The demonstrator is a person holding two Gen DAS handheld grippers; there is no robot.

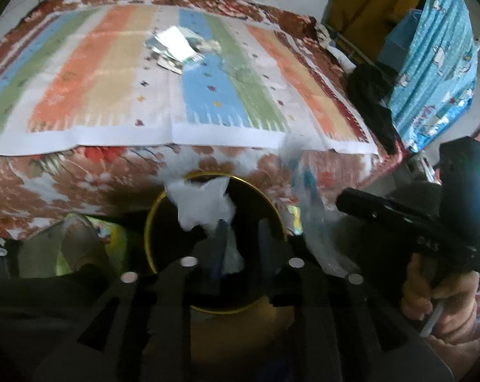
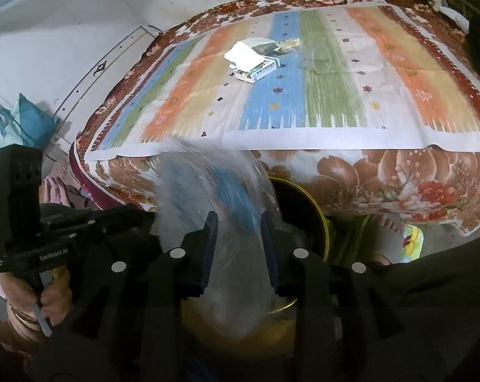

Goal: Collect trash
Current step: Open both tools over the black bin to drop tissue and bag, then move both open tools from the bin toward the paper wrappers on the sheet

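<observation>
A black bin with a gold rim (image 1: 148, 232) stands on the floor against the bed, right below both grippers. My left gripper (image 1: 243, 238) hangs over its mouth with the jaws apart; a crumpled white plastic piece (image 1: 201, 203) lies loose at the left finger, over the bin. My right gripper (image 2: 240, 245) also has its jaws apart. A blurred clear plastic bag with blue print (image 2: 214, 184) streaks between them beside the bin's rim (image 2: 326, 232), and the pads do not press on it. A pile of paper and a small carton (image 2: 255, 60) lies on the striped cloth.
The bed (image 1: 80, 178) with a floral cover and striped cloth (image 2: 303, 102) fills the far side. A blue curtain (image 1: 437, 63) and dark clothes (image 1: 373, 102) hang at its right end. A hand (image 1: 431, 296) holds the other tool close by on the right.
</observation>
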